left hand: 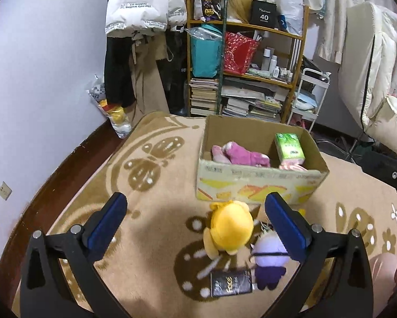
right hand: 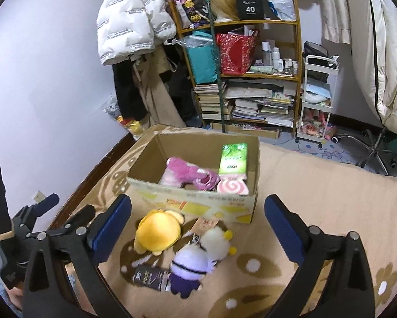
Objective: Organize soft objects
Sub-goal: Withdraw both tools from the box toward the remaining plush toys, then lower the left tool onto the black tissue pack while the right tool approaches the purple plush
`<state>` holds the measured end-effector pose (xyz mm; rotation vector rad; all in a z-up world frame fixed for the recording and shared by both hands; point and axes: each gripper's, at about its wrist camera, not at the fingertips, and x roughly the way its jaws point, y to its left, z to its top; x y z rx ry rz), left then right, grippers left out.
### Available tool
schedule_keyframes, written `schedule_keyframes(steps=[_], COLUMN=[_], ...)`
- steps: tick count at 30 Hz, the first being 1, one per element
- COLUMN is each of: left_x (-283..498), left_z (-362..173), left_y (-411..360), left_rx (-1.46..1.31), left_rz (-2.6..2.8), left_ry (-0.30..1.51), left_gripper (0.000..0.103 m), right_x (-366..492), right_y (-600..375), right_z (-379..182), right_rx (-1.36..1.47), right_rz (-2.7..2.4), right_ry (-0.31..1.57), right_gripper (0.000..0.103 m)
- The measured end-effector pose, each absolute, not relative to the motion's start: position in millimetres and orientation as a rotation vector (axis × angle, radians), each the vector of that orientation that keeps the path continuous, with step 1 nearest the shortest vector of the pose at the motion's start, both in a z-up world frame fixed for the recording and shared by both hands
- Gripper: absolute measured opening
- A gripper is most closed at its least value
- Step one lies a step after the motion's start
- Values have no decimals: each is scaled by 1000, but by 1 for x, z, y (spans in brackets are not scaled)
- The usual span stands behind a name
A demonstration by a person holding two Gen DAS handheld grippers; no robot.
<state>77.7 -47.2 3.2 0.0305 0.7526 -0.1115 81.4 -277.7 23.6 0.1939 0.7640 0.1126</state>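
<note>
A cardboard box (left hand: 256, 185) (right hand: 198, 204) stands on the patterned blanket and holds a pink plush (left hand: 241, 153) (right hand: 188, 175), a green tissue pack (left hand: 290, 148) (right hand: 233, 161) and a pink swirl toy (right hand: 231, 186). In front of it lie a yellow plush (left hand: 231, 228) (right hand: 156, 234), a purple plush (left hand: 268, 262) (right hand: 189, 267), a white plush (right hand: 215, 241) and a dark tissue pack (left hand: 231, 282) (right hand: 152, 277). My left gripper (left hand: 195, 222) is open and empty above the yellow plush. My right gripper (right hand: 198, 222) is open and empty above the plushes.
The beige blanket (left hand: 150, 175) ends at a dark wooden edge (left hand: 66, 164) by the lilac wall. Behind stand a shelf (left hand: 246, 79) of books and bags, hanging coats (left hand: 142, 26), a white cart (right hand: 317, 92) and a chair (left hand: 370, 79). The left gripper's body shows in the right view (right hand: 26, 228).
</note>
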Motion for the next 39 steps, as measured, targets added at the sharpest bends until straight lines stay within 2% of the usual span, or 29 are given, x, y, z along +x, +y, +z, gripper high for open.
schedule_keyframes(steps=[7,37,39], left_x=[46,29,31], left_z=[0,-69,-76], left_y=[-46,-69,-72], left_rx=[2,-16,-21], left_rz=[-94,-113,-124], left_ry=[678,853,878], left_gripper=[103,103,103], right_x=[62,54,57], right_y=[-269,-258,-258], right_z=[20,-53,-59], right_rx=[191,210,215], right_rz=[118,169,172], right_ry=[762,912,925], right_gripper=[103,103,100])
